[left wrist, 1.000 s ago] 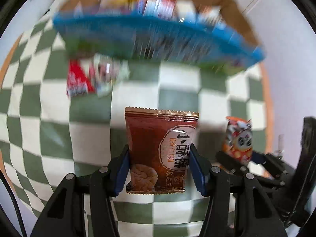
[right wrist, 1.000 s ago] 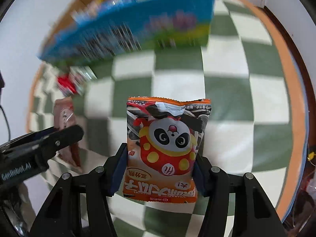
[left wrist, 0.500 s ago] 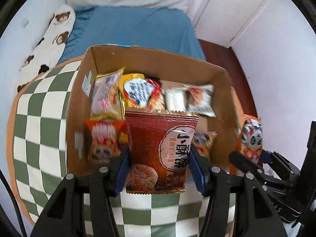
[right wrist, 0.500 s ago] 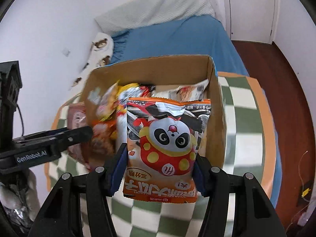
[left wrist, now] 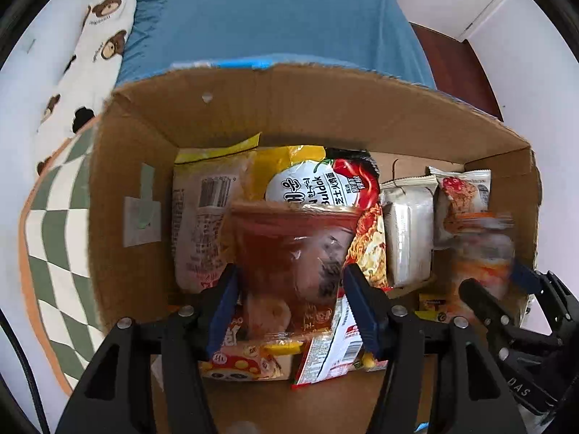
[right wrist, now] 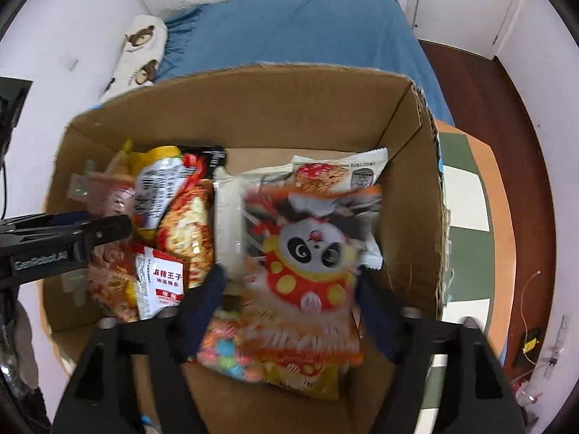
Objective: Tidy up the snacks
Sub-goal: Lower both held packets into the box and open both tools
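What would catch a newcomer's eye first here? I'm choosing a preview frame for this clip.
Most striking is the open cardboard box, crammed with bright snack packets. Above it, a panda packet sits blurred between the right gripper fingers, whose jaws have just been opening, and a brown pastry packet sits blurred in the left gripper, also just opening. Behind the box lies a blue blanket.

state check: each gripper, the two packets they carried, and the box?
Left gripper: jaws just opened, pads clear of the packet.
Brown foil biscuit packet: released, blurred, dropping into the box.
Right gripper: jaws just opened wide.
Orange panda snack packet: released, blurred, over the box.
Brown cardboard box: open-topped, partly filled with snack packets.
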{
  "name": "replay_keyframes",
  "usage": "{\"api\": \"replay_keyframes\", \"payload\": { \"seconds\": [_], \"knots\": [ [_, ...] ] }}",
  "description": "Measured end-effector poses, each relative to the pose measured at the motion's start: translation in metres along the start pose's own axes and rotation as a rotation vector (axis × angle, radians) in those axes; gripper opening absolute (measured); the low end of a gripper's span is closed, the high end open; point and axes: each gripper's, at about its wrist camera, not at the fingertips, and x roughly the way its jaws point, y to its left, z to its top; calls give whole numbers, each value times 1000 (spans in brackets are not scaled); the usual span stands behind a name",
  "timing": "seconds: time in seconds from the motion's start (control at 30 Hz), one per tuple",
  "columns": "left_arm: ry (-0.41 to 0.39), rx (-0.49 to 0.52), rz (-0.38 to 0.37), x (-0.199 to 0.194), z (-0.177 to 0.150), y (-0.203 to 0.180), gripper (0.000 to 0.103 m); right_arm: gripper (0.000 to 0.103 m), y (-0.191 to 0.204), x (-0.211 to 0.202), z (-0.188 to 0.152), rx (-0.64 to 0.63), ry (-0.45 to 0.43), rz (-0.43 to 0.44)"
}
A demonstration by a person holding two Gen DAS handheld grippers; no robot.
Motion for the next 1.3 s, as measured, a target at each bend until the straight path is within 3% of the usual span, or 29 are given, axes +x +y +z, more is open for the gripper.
{"api": "replay_keyframes", "payload": {
  "seconds": [0.03, 0.1, 0.3, 0.4, 0.73, 0.83, 0.9, 1.3],
  "knots": [
    [-2, -4, -4, 2, 1, 1, 73, 93, 0, 5, 1, -2, 0, -11],
    [-1, -9, -13, 5, 0, 3, 83, 95, -2, 11, 2, 7, 4, -14],
    [-68, -25, -4, -4, -8, 2, 83, 97, -8, 10, 1, 29, -5, -6],
    [-105, -22, -5, -13, -18, -2, 93, 97, -9, 6, -2, 27, -16, -8],
    [-208, -6, -12, -44, -65, -14, 93, 97, 3, -30, -29, -22, -88, -33],
    [-253, 10, 5, -56, -83, -19, 103, 97, 5, -42, -41, -19, -109, -27],
    [-283, 19, 9, -63, -93, -18, 103, 97, 6, -49, -49, -11, -123, -30],
    [-430, -6, -6, -116, -157, -14, 103, 97, 21, -121, -105, -31, -295, -60]
  ]
}}
